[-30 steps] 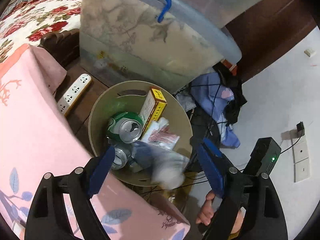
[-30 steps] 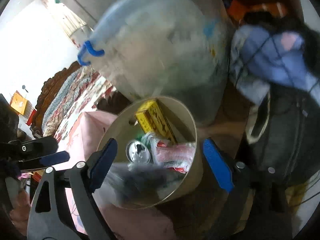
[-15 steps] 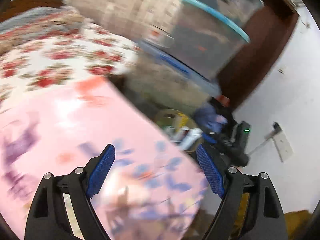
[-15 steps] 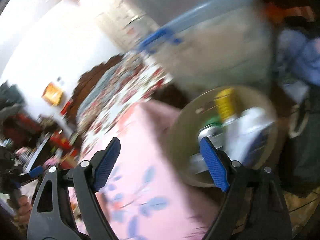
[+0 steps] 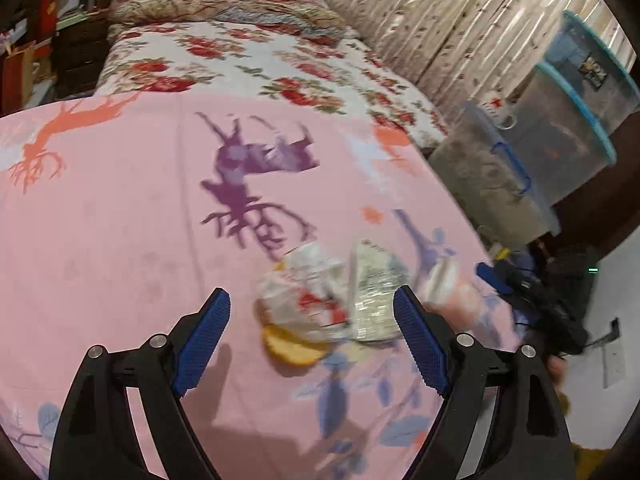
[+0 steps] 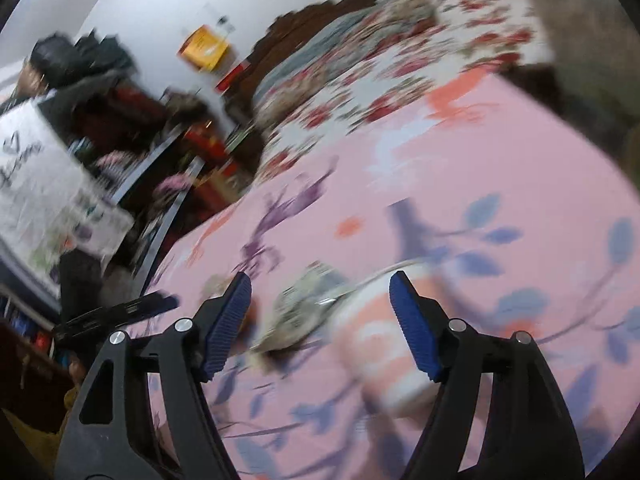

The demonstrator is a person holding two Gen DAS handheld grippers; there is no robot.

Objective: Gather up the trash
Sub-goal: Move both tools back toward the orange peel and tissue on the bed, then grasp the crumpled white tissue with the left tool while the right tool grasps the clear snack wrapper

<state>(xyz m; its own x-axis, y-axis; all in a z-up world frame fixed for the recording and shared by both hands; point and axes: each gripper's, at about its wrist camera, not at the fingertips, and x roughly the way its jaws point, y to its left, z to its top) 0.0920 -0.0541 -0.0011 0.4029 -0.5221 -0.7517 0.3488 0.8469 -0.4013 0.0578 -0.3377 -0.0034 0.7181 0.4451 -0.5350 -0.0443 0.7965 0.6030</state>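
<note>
Trash lies on the pink bedsheet point(image 5: 120, 240): a crumpled white and red wrapper point(image 5: 308, 300) over a yellow round piece point(image 5: 292, 350), a silvery flat packet point(image 5: 374, 292), and a white and pink cup-like item point(image 5: 444, 284) to their right. My left gripper point(image 5: 312, 348) is open and empty, just short of the wrapper. My right gripper point(image 6: 320, 324) is open and empty over the blurred silvery packet point(image 6: 304, 300) and the white and pink item point(image 6: 384, 352). The right gripper's blue tip also shows in the left wrist view point(image 5: 492, 276).
A floral quilt point(image 5: 260, 60) covers the far bed. Stacked plastic storage bins point(image 5: 560, 128) stand at the right by a curtain point(image 5: 440, 20). Dark clothes and cables point(image 5: 560, 292) lie on the floor beside the bed. Cluttered shelves point(image 6: 80, 160) stand at left.
Both grippers have swung away from the round trash bin and up over the pink bedsheet. The bin has left both views; the trash on the sheet has come into view.
</note>
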